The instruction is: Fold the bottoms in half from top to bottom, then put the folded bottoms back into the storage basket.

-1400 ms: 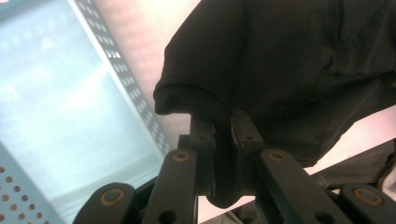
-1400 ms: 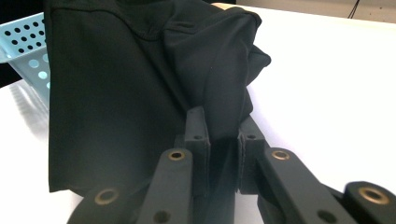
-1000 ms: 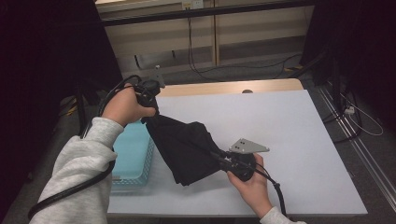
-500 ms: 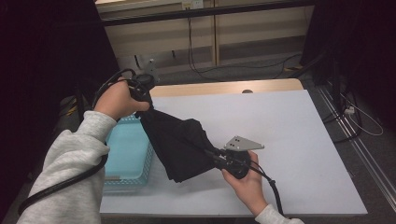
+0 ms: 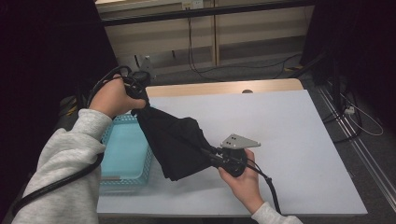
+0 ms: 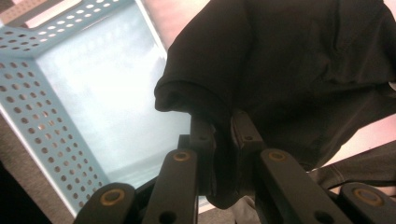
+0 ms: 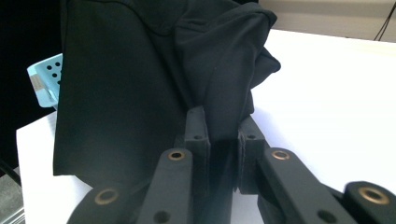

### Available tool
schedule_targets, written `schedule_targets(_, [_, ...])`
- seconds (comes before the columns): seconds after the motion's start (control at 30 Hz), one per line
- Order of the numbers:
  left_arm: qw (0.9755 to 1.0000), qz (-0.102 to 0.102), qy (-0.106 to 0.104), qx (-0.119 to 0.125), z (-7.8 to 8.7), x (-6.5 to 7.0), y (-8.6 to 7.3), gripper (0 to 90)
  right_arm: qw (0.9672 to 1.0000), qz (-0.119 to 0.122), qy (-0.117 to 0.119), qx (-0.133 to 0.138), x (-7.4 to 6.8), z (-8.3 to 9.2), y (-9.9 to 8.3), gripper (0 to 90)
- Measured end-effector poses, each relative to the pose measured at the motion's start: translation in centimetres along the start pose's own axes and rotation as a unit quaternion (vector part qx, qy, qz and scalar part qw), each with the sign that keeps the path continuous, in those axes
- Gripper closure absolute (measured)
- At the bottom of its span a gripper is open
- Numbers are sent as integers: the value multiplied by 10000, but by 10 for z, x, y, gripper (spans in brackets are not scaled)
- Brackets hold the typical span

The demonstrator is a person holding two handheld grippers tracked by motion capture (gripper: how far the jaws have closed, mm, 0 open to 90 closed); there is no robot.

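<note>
Cloth [image 5: 175,142] hangs stretched between both sets of fingers, each clamped tight on a fold: left fingers [image 6: 219,135] and right fingers [image 7: 222,133]. Since a moment ago the left end has swung out over the blue basket [image 5: 123,154], suggesting it goes in next.

We wear light grey sleeves [image 5: 70,158]. Our left gripper [image 6: 223,140] and right gripper [image 7: 223,135] have matt black jaws with brass-ringed pivots just behind the pads. A grey three-cornered plate [image 5: 239,141] tops the right one, and a black cable [image 5: 268,186] trails behind it.
</note>
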State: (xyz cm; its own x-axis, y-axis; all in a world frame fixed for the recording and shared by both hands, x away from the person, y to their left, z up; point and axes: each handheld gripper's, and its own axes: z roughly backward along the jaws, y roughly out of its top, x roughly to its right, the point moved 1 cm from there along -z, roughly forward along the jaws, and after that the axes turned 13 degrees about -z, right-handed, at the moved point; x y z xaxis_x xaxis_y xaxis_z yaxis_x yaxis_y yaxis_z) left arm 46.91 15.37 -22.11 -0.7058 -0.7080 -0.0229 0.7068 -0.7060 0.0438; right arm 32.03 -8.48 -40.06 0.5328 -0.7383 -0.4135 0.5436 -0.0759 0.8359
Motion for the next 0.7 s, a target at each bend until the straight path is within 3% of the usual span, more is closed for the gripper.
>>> schedule_targets(0.3, [10000,-43,86,2,4,1,-2,822,10000,-21,51,39,-3,-1,2,792])
schedule_targets(0.7, [9999,66,118,5,17,-7,-10,822,9998,10,181,41,-16,-5,5,792])
